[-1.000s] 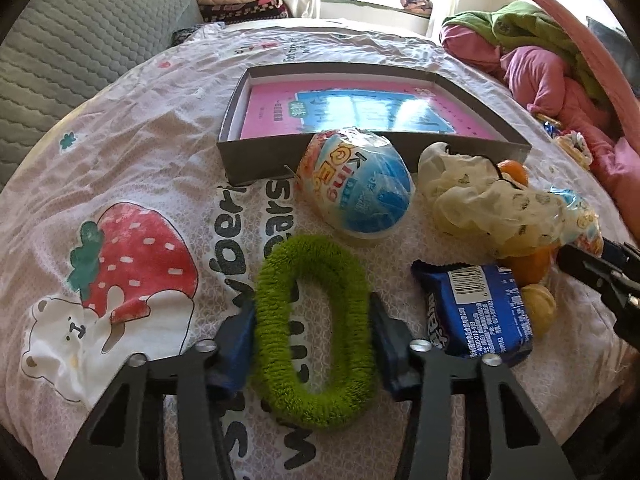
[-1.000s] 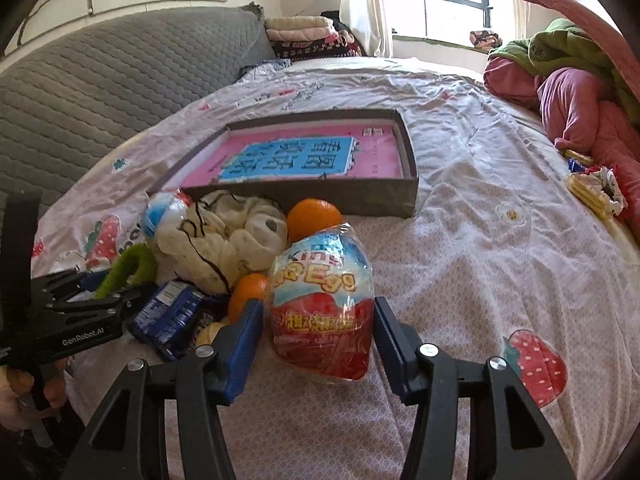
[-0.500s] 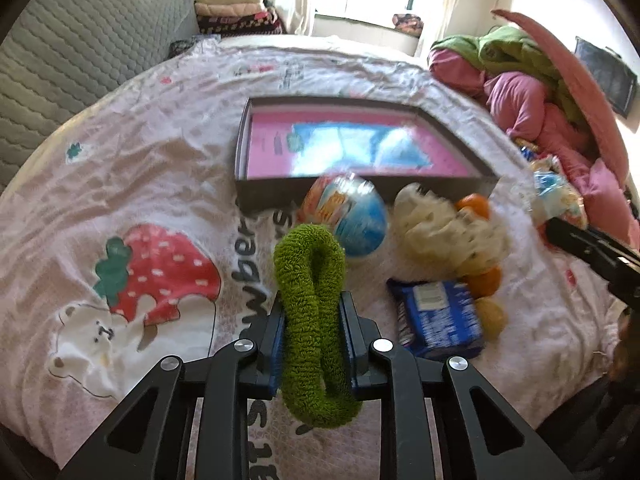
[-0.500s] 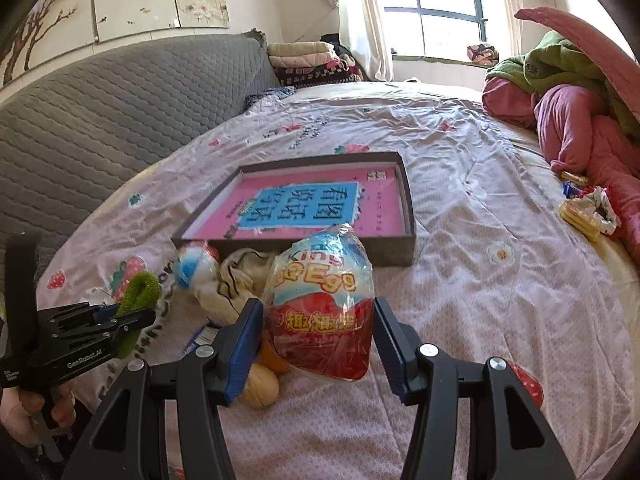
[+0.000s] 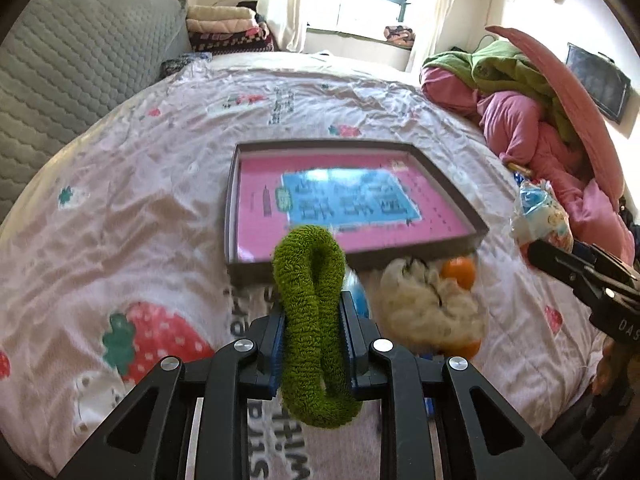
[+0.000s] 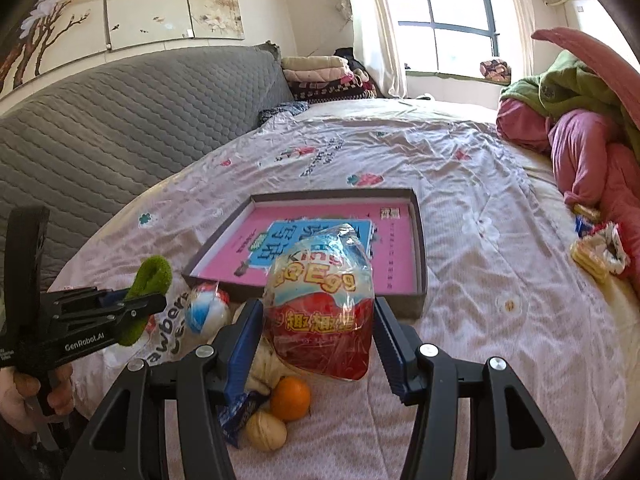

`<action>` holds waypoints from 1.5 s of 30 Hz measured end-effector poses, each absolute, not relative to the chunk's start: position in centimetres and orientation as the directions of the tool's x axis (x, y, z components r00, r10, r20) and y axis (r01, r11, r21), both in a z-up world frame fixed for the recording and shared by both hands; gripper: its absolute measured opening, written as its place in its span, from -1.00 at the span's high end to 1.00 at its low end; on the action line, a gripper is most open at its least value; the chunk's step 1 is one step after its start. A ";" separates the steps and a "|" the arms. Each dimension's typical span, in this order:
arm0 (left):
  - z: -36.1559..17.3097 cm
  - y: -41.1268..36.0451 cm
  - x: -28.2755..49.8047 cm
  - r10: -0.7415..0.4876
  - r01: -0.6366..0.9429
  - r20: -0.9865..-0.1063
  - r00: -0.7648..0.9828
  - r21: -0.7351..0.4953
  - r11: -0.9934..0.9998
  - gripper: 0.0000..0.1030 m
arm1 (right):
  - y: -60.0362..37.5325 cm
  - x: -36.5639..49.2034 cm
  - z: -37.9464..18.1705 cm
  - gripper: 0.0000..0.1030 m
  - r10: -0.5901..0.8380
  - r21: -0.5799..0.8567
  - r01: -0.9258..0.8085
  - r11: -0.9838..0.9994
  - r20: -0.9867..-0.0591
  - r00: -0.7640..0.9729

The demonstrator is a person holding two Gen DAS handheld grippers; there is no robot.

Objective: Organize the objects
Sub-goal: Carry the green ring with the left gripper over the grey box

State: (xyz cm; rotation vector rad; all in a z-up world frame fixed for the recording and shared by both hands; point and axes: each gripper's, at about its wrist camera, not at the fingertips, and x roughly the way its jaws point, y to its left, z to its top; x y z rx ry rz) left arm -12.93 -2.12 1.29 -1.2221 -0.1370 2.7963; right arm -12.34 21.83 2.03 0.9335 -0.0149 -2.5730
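Both tongs are loaded and raised above the bed, with the shallow grey box as the likely destination.

The left tongs are clamped on a green fuzzy hair scrunchie, squeezed flat between the blue pads so its loop stands up above them and sags below. It hangs short of the box's near wall, towards that wall's left end. The right tongs grip a foil-wrapped surprise egg across its wide middle, held above the near edge of the box.

To do this step well, in my judgement:
- Carry each item fully past the near wall of the box before lowering; the wall is low, but the scrunchie's drooping lower loop could catch on it.
- Set the scrunchie to the left part of the box and the egg to the right, so the two tongs do not cross.
- Lower the egg until it touches the pink printed floor of the box before releasing; it is rounded and its wrapper is slick, so dropped from height it would probably roll.
- Let go of the scrunchie low too, since it will spring open.

Left on the bed in front of the box are a smaller blue-and-white egg, a cream cloth bundle, oranges, a walnut and a blue snack packet.
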 end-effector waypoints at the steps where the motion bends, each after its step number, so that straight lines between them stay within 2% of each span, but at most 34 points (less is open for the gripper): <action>1: 1.6 -2.1 -13.4 0.112 -0.046 -0.723 -0.681 -0.110 -0.993 0.55 | 21.8 -12.7 2.2 -0.07 -0.373 0.139 0.369 -0.919 -0.610 -0.699; 7: 2.9 -1.9 -15.8 0.123 -0.061 -0.694 -0.709 -0.113 -0.992 0.54 | 21.5 -14.7 2.7 -0.07 -0.377 0.131 0.377 -0.917 -0.596 -0.709; 27: 1.2 -1.9 -23.8 0.115 -0.086 -0.715 -0.689 -0.077 -0.993 0.54 | 20.7 -21.8 1.8 -0.07 -0.336 0.062 0.375 -0.925 -0.597 -0.729; 42: -2.2 -2.9 -26.3 0.123 -0.078 -0.745 -0.655 -0.095 -0.992 0.54 | 20.5 -24.7 -2.0 -0.07 -0.247 -0.008 0.341 -0.940 -0.674 -0.696; 45: -3.0 -3.0 -26.4 0.121 -0.072 -0.757 -0.643 -0.097 -0.993 0.54 | 20.8 -25.0 -2.7 -0.07 -0.265 0.030 0.340 -0.940 -0.691 -0.672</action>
